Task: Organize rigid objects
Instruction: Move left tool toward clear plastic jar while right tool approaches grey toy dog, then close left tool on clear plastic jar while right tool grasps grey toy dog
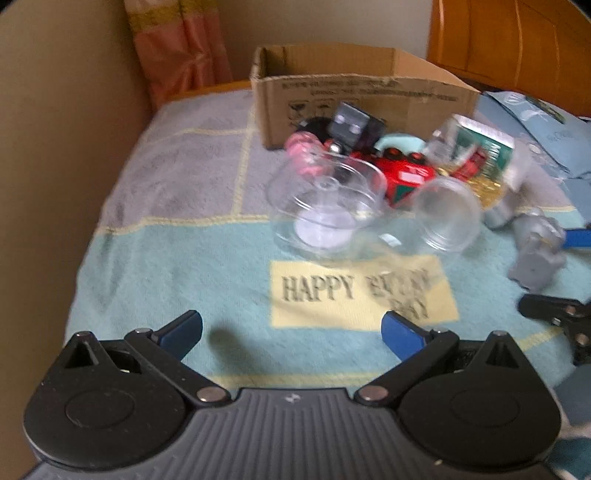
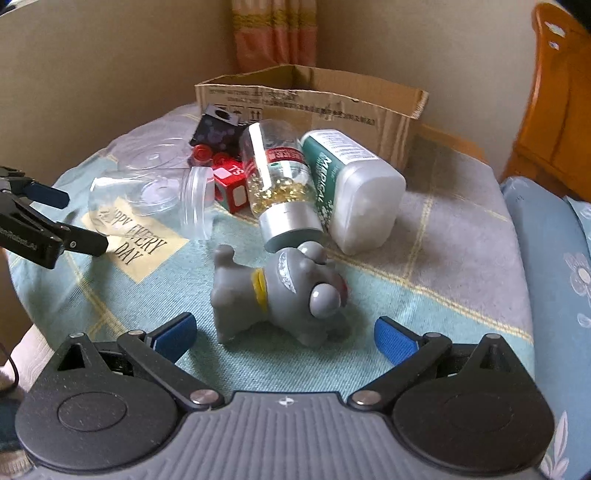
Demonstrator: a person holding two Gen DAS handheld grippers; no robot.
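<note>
A grey toy dog lies on its side on the towel, between the open fingers of my right gripper and just ahead of them. Behind it lie a capsule bottle, a green-and-white bottle, a red toy, a dark cube and two clear jars. My left gripper is open and empty above the "HAPPY EVERY DAY" patch. The clear jars, the red toy and the grey dog show ahead of it.
An open cardboard box stands at the back of the towel-covered table, close to the wall corner and a curtain. A wooden chair and a blue pillow are on the right.
</note>
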